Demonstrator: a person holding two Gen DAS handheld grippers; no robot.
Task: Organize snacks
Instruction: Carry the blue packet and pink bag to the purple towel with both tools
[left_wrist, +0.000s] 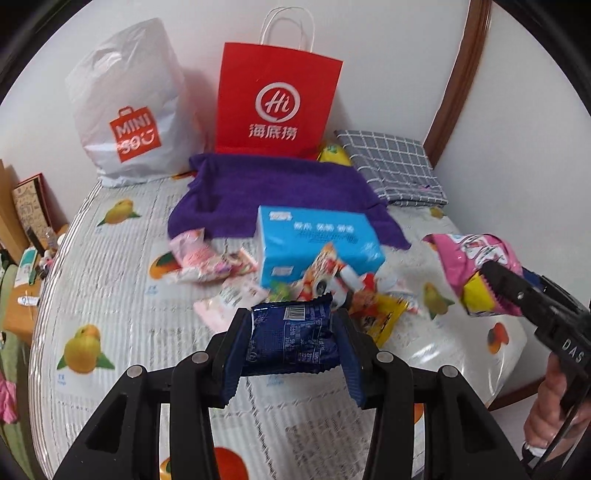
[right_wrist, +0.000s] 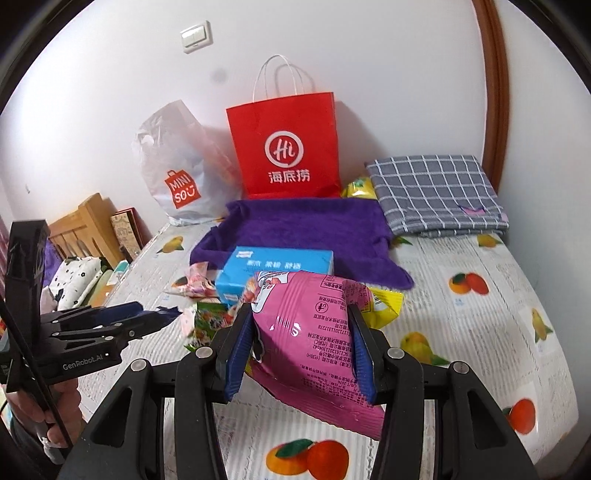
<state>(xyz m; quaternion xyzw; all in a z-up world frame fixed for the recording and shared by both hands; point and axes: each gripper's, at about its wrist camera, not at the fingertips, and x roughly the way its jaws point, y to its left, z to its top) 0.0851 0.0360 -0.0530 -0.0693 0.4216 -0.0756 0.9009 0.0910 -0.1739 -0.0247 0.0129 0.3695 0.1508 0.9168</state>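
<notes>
My left gripper (left_wrist: 291, 325) is shut on a dark blue snack packet (left_wrist: 291, 334), held above the bed; from the right wrist view this gripper (right_wrist: 162, 317) shows at the left with the blue packet (right_wrist: 168, 314) in its tips. My right gripper (right_wrist: 299, 314) is shut on a pink snack bag (right_wrist: 314, 332), also lifted off the bed; in the left wrist view it (left_wrist: 491, 280) hangs at the right with the pink bag (left_wrist: 476, 258). Below lies a pile of loose snacks (left_wrist: 332, 291) beside a blue box (left_wrist: 314, 243). A red paper bag (left_wrist: 277, 99) and a white plastic bag (left_wrist: 129, 110) stand against the wall.
A purple towel (left_wrist: 273, 188) is spread in front of the red bag. A grey checked folded cloth (left_wrist: 395, 166) lies at the back right, with a yellow packet (left_wrist: 334, 155) beside it. The fruit-print bed cover (left_wrist: 110, 295) ends at a bedside table (left_wrist: 22, 306) on the left.
</notes>
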